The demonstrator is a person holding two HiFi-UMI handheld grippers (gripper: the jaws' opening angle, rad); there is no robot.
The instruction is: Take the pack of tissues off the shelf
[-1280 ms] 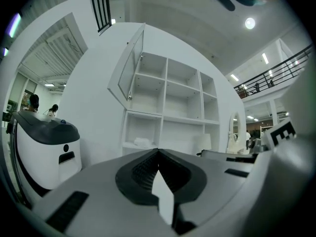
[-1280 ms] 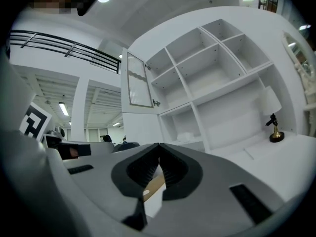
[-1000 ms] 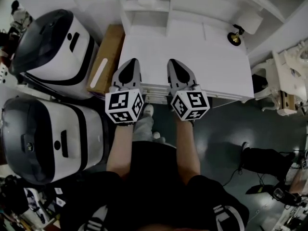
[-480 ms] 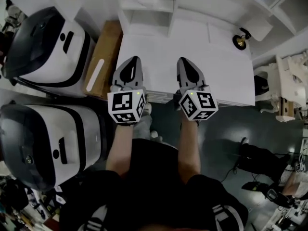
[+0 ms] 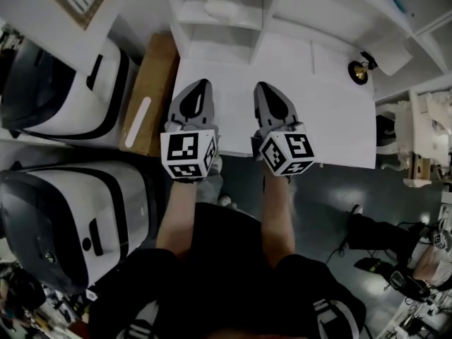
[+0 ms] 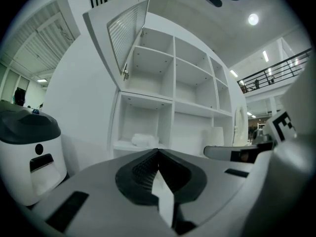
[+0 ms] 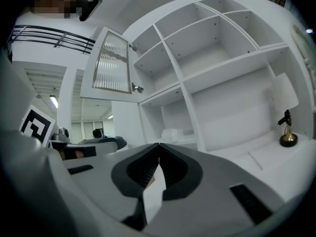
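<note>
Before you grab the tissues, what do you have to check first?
1. Pack of tissues visible on its shelf: ok.
2. Nothing blocking that shelf: ok.
3. Left gripper open for grabbing: not ok, shut.
4. Right gripper open: not ok, shut.
5. Both grippers empty: ok.
6. Grippers close to the pack: not ok, both sit over the desk's front edge.

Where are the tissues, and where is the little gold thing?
pack of tissues (image 5: 224,7): head view, middle of the white bundle.
little gold thing (image 7: 288,140): right gripper view, its round gold base.
</note>
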